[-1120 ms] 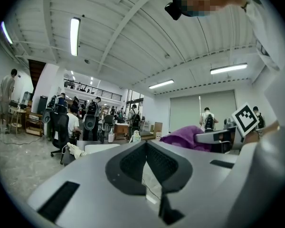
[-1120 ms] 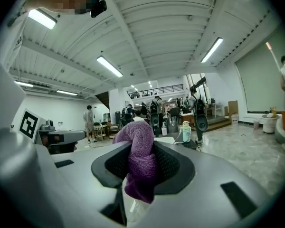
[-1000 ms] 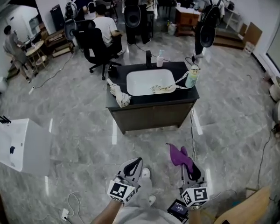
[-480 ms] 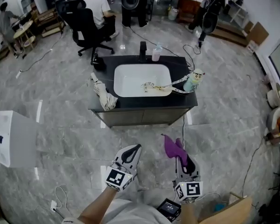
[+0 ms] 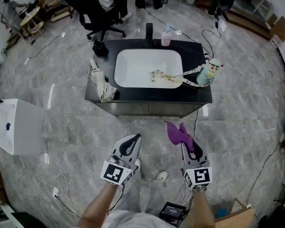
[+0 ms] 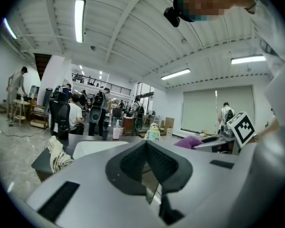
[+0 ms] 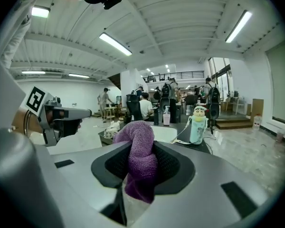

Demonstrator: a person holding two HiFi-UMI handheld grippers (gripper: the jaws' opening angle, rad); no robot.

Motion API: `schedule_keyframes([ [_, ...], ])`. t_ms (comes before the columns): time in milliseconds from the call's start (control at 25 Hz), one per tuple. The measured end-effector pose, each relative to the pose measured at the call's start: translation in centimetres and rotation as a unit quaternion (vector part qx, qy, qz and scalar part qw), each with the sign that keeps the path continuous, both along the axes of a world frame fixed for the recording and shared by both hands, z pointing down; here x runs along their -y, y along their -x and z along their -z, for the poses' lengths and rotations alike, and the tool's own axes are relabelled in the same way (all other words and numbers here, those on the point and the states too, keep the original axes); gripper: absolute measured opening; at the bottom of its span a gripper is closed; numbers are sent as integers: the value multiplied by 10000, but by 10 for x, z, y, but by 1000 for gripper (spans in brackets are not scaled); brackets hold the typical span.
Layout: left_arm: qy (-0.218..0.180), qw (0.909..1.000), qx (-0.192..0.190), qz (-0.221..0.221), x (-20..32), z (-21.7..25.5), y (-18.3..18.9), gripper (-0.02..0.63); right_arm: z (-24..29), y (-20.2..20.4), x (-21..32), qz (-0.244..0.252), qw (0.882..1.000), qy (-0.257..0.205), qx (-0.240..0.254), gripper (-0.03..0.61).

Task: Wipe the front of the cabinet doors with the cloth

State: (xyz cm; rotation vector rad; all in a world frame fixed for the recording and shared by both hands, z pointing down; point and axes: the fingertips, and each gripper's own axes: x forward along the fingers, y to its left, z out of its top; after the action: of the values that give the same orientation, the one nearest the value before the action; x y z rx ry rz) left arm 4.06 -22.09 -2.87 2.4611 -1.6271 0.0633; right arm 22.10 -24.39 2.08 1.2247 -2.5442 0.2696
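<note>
While right hand-held gripper (image 5: 185, 145) clamps cloth (image 5: 176, 132), left hand-held gripper (image 5: 132, 138) closed, empty — sink (image 5: 137, 63) holds tape (image 5: 160, 75).

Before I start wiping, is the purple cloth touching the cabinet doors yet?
No, the purple cloth hangs from the right tool above the floor, clearly apart from the cabinet front.

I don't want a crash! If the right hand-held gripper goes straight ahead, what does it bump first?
Probably the sink cabinet, near its top edge; only open floor lies between. The purple cloth held in the right hand-held gripper would touch first. Height is hard to judge.
</note>
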Motion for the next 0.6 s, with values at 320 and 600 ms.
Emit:
schedule_keyframes([
  [320,251,9974,32,678,8,-66,-18,6,-75,5,50,750,9968,237,-113,123],
  [600,206,9990,11,400,48,-135,-27,6,-155,28,76,575,9974,416,149,123],
])
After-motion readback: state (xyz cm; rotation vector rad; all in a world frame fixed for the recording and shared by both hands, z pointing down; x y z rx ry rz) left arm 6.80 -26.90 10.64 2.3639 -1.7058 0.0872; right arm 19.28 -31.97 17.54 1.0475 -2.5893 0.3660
